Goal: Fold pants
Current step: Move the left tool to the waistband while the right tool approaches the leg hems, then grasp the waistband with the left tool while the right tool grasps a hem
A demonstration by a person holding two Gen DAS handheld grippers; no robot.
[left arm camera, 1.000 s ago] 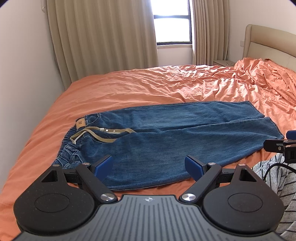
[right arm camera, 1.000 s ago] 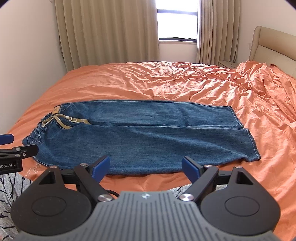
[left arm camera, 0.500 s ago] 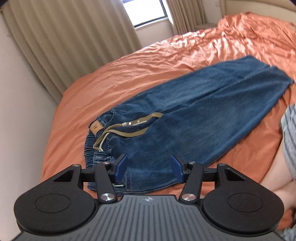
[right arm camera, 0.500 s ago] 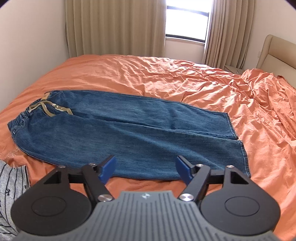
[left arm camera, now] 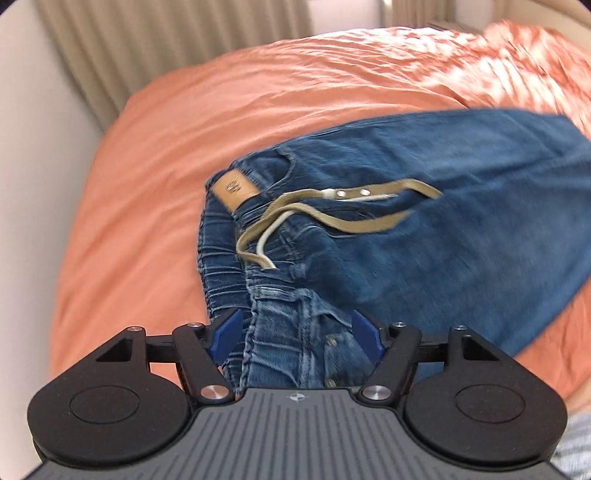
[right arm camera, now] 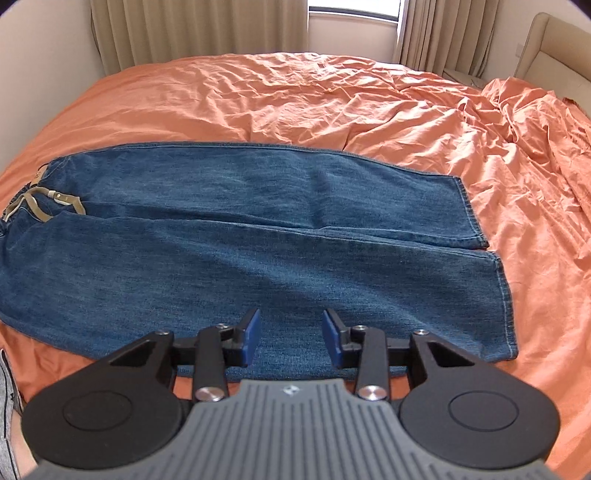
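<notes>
Blue denim pants (right arm camera: 240,236) lie flat across an orange bed, waistband to the left, leg hems to the right. A tan drawstring (left arm camera: 332,210) lies loose over the waist. My left gripper (left arm camera: 295,332) is open, its blue pads straddling the near corner of the waistband (left arm camera: 280,332). My right gripper (right arm camera: 291,332) is open over the near edge of the lower leg, a little left of the hem (right arm camera: 504,295).
The orange bed sheet (right arm camera: 332,96) is wrinkled, with bunched bedding at the right (right arm camera: 535,122). Beige curtains (right arm camera: 192,29) and a window stand behind the bed. A headboard (right arm camera: 554,48) is at the far right. Grey striped cloth (left arm camera: 576,443) shows at the lower edge.
Both grippers have dropped toward the pants. The left moved in over the waistband corner. The right came down over the near leg edge and its jaws have narrowed.
</notes>
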